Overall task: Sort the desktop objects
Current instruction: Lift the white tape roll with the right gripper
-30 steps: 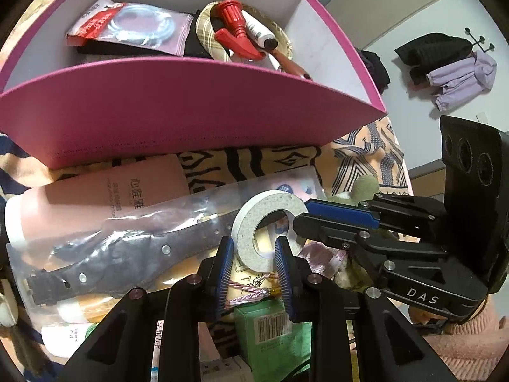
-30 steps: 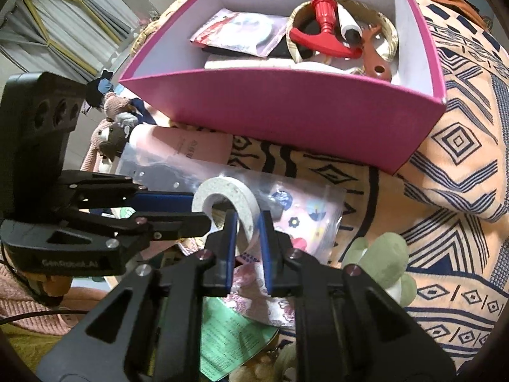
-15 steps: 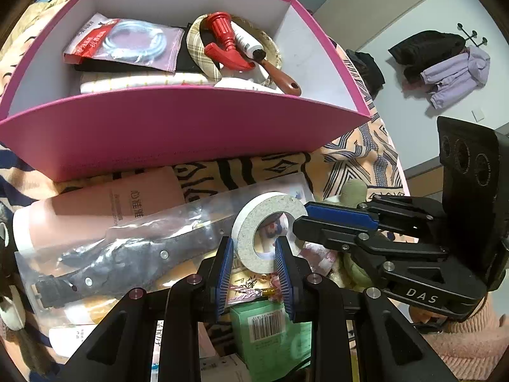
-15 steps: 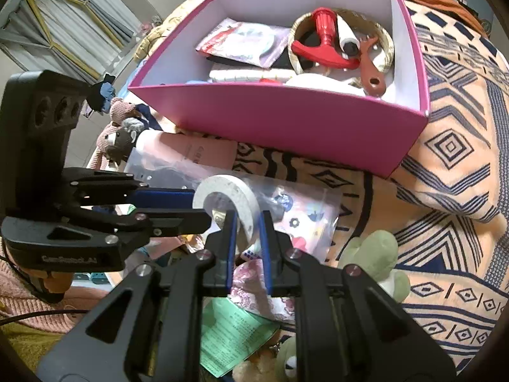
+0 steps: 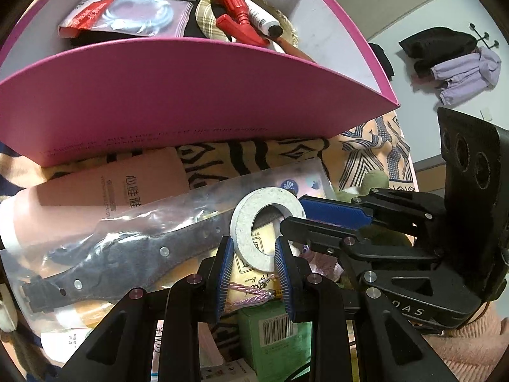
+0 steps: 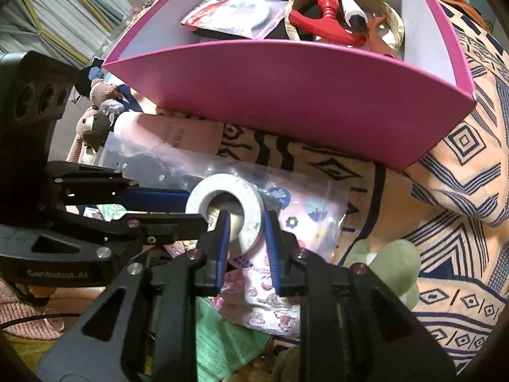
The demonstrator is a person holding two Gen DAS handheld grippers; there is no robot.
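Observation:
A white tape roll (image 5: 265,222) hangs in the air between both grippers, in front of the pink box (image 5: 191,95). My left gripper (image 5: 254,269) is shut on its lower rim. In the right wrist view my right gripper (image 6: 246,243) is shut on the same tape roll (image 6: 226,207), one finger through its hole. The pink box (image 6: 302,95) holds a red spray nozzle (image 6: 324,19), a white tube (image 6: 353,11), a sachet (image 6: 232,12) and a woven ring.
Under the roll lie a clear bag with a dark strap (image 5: 127,254), a pink tube (image 5: 105,191), a green carton (image 5: 273,334) and a sticker bag (image 6: 302,219). A green plush (image 6: 388,267) lies to the right on the patterned cloth (image 6: 461,222).
Both grippers have moved closer to the pink box with the roll held between them; the box now fills more of each view. The right gripper's jaws stand wider across the roll's rim.

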